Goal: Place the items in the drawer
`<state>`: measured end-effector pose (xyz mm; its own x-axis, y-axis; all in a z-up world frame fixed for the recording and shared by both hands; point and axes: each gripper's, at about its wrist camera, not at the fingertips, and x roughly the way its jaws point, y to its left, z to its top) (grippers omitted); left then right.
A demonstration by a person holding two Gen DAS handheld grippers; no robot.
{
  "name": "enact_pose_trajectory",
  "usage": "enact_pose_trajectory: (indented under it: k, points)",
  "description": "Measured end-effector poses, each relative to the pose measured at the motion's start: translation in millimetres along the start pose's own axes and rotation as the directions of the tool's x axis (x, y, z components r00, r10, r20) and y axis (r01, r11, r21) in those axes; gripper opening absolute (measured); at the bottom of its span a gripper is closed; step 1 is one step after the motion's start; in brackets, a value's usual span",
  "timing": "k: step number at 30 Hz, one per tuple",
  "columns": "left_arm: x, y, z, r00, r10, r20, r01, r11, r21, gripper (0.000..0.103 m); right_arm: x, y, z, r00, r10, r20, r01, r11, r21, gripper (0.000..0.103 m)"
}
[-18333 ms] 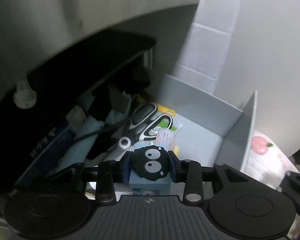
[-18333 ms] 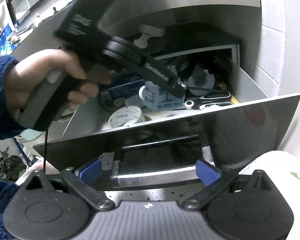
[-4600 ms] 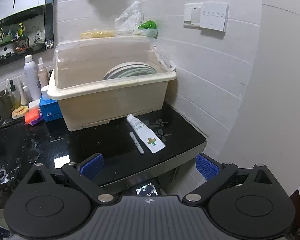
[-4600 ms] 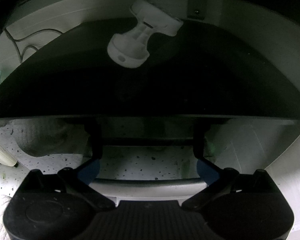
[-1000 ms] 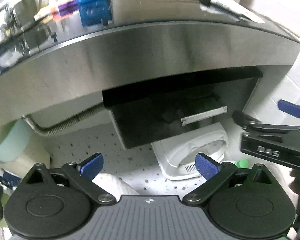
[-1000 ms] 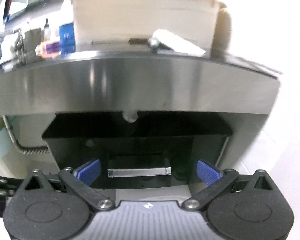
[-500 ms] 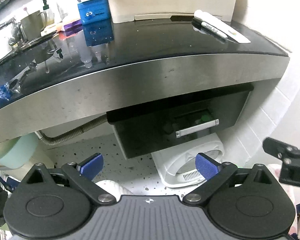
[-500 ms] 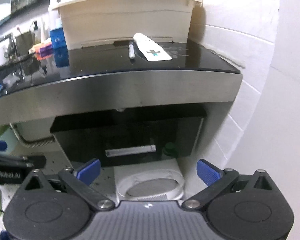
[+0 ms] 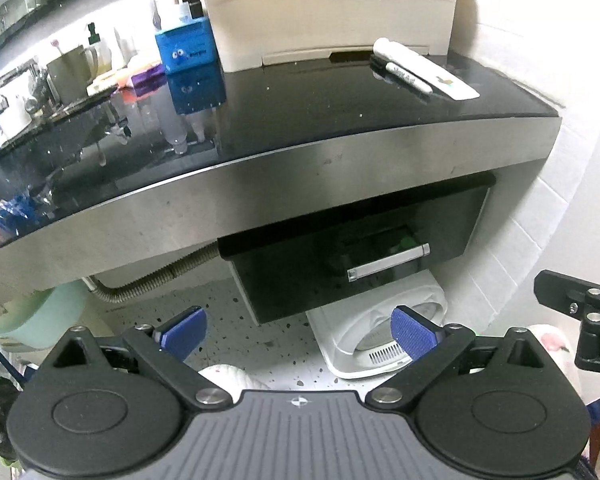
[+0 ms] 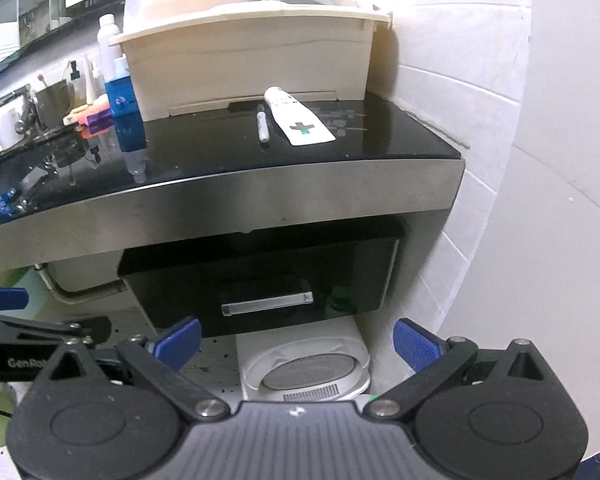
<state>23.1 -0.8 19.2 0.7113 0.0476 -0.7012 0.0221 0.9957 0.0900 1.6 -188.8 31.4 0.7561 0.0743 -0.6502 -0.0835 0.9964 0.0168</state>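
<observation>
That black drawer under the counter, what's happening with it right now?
The black drawer with the silver handle sits shut under the steel-edged black counter. The left gripper and right gripper are both open and empty, held back from it. A white tube and a pen lie on the counter, not yet put away.

Before me: a cream plastic dish rack [image 10: 252, 56] on the glossy black countertop [image 10: 204, 152]; beside it a blue box [image 9: 186, 46]; below, a white round appliance [image 10: 304, 372] on the speckled floor.
</observation>
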Motion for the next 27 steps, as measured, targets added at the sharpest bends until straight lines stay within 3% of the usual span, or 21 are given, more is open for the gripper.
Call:
enact_pose_trajectory:
  k: [12, 27]
  points:
    - [-26, 3, 7, 0.999, 0.008, 0.043, -0.008, 1.000, -0.010, 0.100, -17, 0, 5, 0.999, 0.033, 0.010, -0.033, 0.999, 0.023, 0.103]
    - [-31, 6, 14, 0.999, 0.002, 0.036, -0.001, 1.000, -0.027, 0.100, -26, 4, 9, 0.999, 0.038, 0.022, -0.038, 0.999, 0.018, 0.103]
